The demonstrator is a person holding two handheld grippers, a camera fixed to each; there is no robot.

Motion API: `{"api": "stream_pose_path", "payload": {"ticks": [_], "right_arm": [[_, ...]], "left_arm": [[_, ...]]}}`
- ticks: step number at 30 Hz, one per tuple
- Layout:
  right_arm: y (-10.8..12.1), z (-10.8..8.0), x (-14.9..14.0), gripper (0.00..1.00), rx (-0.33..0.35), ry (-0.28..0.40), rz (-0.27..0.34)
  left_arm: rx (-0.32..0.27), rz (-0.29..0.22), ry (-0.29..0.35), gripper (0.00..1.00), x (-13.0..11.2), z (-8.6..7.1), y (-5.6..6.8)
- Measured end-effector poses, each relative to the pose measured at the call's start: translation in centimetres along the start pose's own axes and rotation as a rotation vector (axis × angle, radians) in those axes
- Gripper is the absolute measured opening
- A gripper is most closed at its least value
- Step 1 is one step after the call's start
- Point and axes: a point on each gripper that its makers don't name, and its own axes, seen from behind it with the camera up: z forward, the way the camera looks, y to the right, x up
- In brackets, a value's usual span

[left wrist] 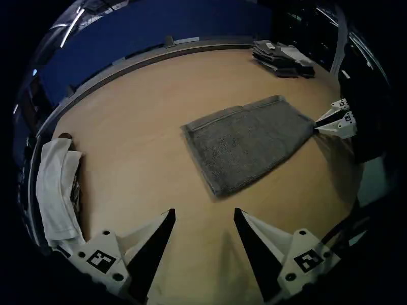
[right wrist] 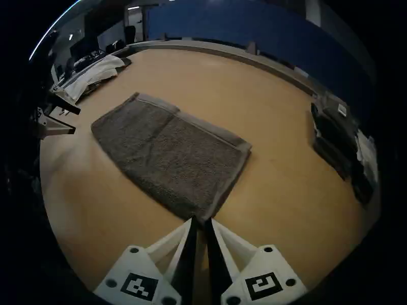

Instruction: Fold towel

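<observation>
The grey towel [right wrist: 168,152] lies flat near the middle of the wooden table [left wrist: 127,137], already doubled over, with a banded hem along its far edge. The right gripper [right wrist: 201,221] has its fingers drawn almost together at the towel's near corner. It looks to be nipping the cloth there, though the tips cover the contact, so I can't be sure how much they hold. The left gripper [left wrist: 203,211] hangs over bare table short of the towel, its fingers spread wide with nothing between them.

The danger, as I judge it, is a lopsided lift. With one corner taken and the other hand free, the towel may drag, skew or open its fold. A shallow pinch could also catch the top layer alone and peel it back, or slip off.

The number of layers in the towel is hard to make out. A pile of white cloths [left wrist: 56,188] sits at one table edge and a dark folded stack [left wrist: 282,58] at the other; both are dim and partly cut off.
</observation>
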Motion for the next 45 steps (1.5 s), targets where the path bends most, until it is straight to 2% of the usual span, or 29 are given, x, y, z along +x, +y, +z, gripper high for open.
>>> {"api": "stream_pose_path", "payload": {"ticks": [8,21,30,45], "right_arm": [[-0.3,0.0,0.1,0.05,0.014,0.008,0.0],[-0.2,-0.6,1.4,0.04,0.01,0.04,-0.014],[-0.2,-1.5,4.8,0.04,0.012,0.091,-0.044],[-1.9,-1.4,11.2,0.04,0.039,0.146,-0.155]], "left_arm": [[0.0,0.004,-0.004,0.85,-0.1,0.0,-0.1],[0.0,0.001,0.0,0.85,-0.1,-0.2,-0.3],[0.004,-0.004,0.004,0.85,-0.3,-0.6,-0.7],[0.011,-0.028,0.024,0.85,-0.7,-1.5,-1.5]]}}
